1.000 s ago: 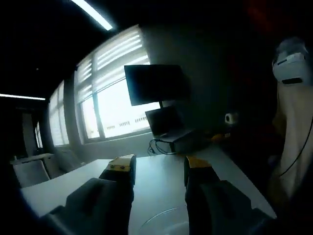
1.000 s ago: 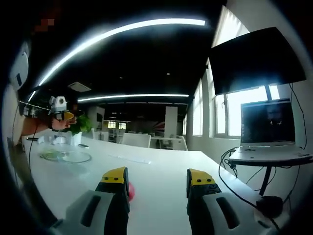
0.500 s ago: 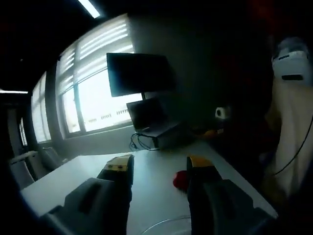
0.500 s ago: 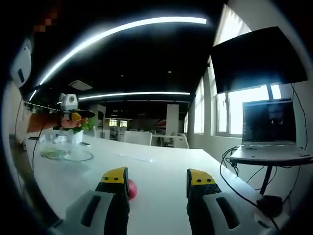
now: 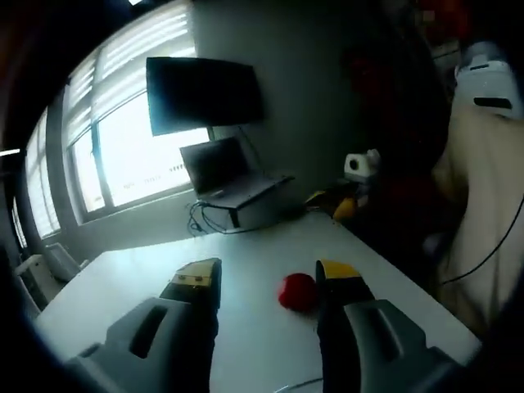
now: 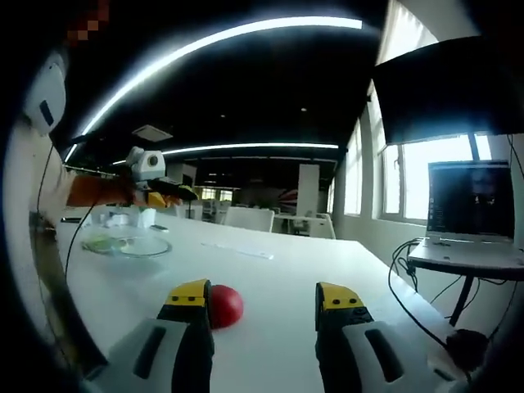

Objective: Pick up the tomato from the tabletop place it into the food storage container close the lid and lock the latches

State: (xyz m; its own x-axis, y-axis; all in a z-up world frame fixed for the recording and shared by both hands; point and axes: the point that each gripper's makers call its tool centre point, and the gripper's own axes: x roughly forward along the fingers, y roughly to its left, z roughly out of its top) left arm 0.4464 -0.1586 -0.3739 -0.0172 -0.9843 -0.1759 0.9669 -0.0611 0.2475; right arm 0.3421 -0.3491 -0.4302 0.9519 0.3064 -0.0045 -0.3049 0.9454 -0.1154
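The tomato (image 5: 296, 291) is now being framed in the left gripper view, where only bare white table (image 5: 131, 270) was seen a second ago. It is round, red, resting on the tabletop. A clear container (image 6: 131, 244) is lying well apart. Both grippers (image 5: 266, 286) (image 6: 264, 300) are being held wide, empty.

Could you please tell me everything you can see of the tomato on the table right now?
The tomato is small, round, red and smooth-skinned, and looks whole. It rests on the white table, with nothing gripping it. In the right gripper view it lies just beyond the right gripper, partly hidden behind one of the fingers. In the left gripper view it sits ahead of the left gripper, close to a finger.
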